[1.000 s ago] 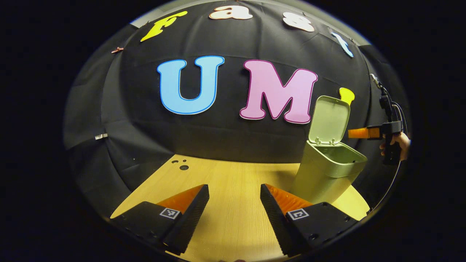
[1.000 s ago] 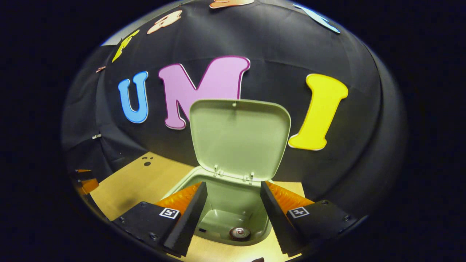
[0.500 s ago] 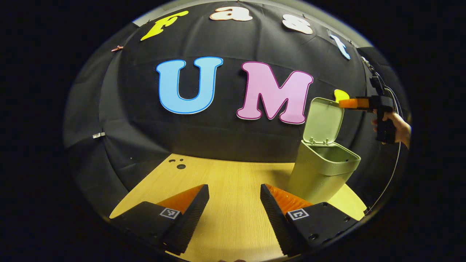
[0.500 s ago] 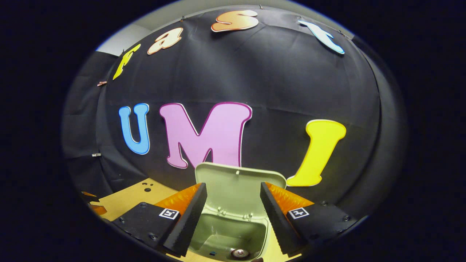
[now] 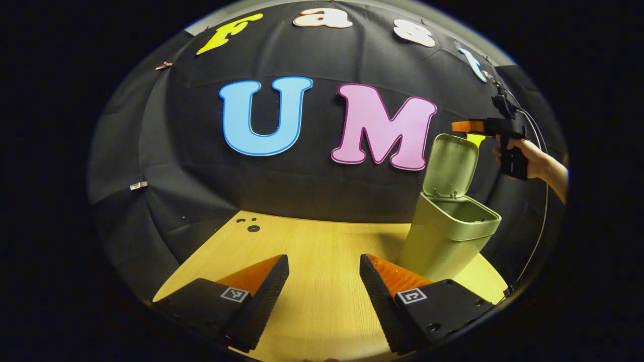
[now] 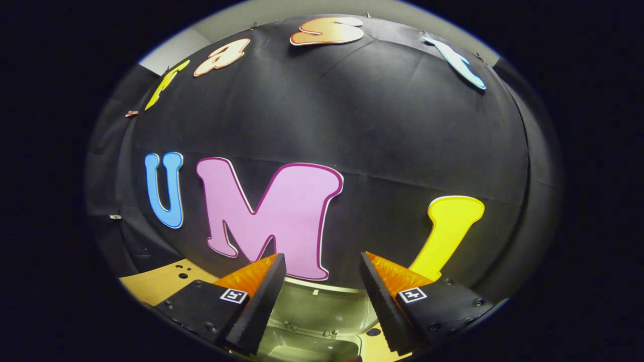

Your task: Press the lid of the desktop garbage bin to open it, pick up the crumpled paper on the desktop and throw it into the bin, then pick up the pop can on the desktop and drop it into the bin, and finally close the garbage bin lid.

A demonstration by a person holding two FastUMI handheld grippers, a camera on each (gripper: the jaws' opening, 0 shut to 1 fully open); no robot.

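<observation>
The desktop garbage bin [image 5: 448, 241] stands on the right side of the pale wooden table [image 5: 312, 261], close to the black cloth wall, with its lid [image 5: 450, 166] swung up and standing nearly upright on its hinge at the back rim. The bin is pale green, and its mouth gapes open.

In the left gripper view, the left gripper [image 5: 324, 281] hangs low over the bare tabletop, well left of the bin, its two fingers spread apart with nothing between them. Off to the right and higher up, a person's hand [image 5: 523, 153] holds the right gripper [image 5: 460, 126] level, its tip just above the top edge of the raised lid; from here I cannot tell whether it touches the lid.

In the right gripper view, the right gripper [image 6: 323, 281] has its fingers apart and empty, and between them, just below, you see the top of the lid [image 6: 322, 301], with the hinge and a slice of the bin's opening [image 6: 307, 347] at the very bottom. A corner of the table [image 6: 156, 281] shows at lower left.
</observation>
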